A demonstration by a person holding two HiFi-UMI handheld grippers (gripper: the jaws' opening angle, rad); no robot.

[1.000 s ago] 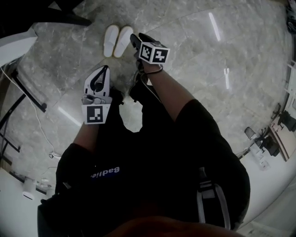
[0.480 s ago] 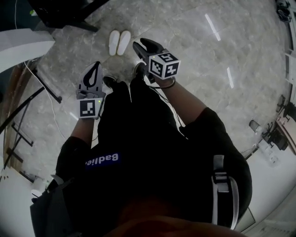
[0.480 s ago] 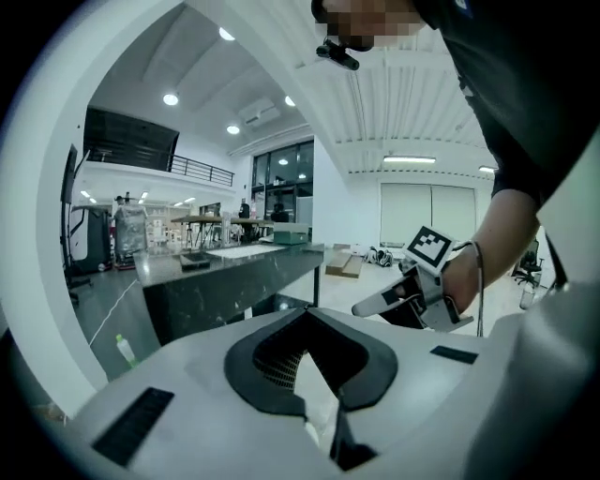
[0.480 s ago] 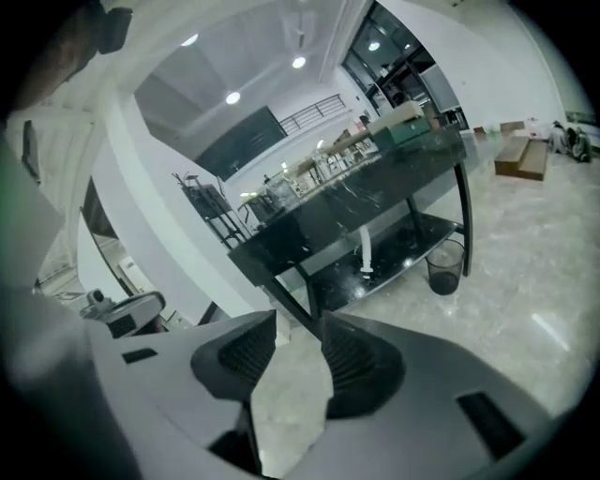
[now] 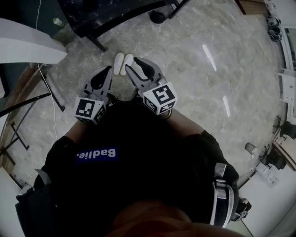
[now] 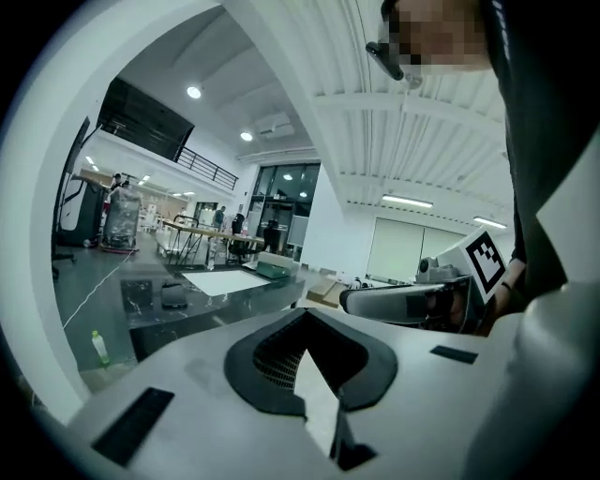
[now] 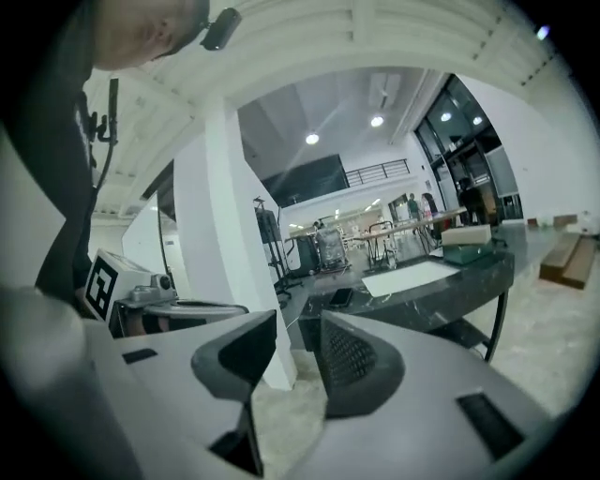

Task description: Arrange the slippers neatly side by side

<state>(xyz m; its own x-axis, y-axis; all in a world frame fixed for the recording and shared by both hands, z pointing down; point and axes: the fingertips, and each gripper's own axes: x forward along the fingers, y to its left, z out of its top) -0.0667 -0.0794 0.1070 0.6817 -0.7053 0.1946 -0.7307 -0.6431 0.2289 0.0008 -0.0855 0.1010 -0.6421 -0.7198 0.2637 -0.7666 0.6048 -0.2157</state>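
Note:
Two white slippers (image 5: 123,64) lie side by side, touching, on the grey marble floor, seen only in the head view. Both grippers are held up in front of the person's body, above the floor and apart from the slippers. My left gripper (image 5: 108,70) is shut with nothing in it; its jaws meet in the left gripper view (image 6: 305,361). My right gripper (image 5: 134,65) is open and empty, and floor shows between its jaws in the right gripper view (image 7: 298,347). The two gripper views look level across the room and do not show the slippers.
A dark marble-topped table (image 5: 115,14) on black legs stands just beyond the slippers. A white curved structure (image 5: 23,44) is at the left, with a cable (image 5: 44,92) and black stand legs on the floor beside it. Open floor (image 5: 208,69) lies to the right.
The head view has risen and swung toward the table. Both grippers have pulled back toward the body and tilted up. The slippers lie together as before.

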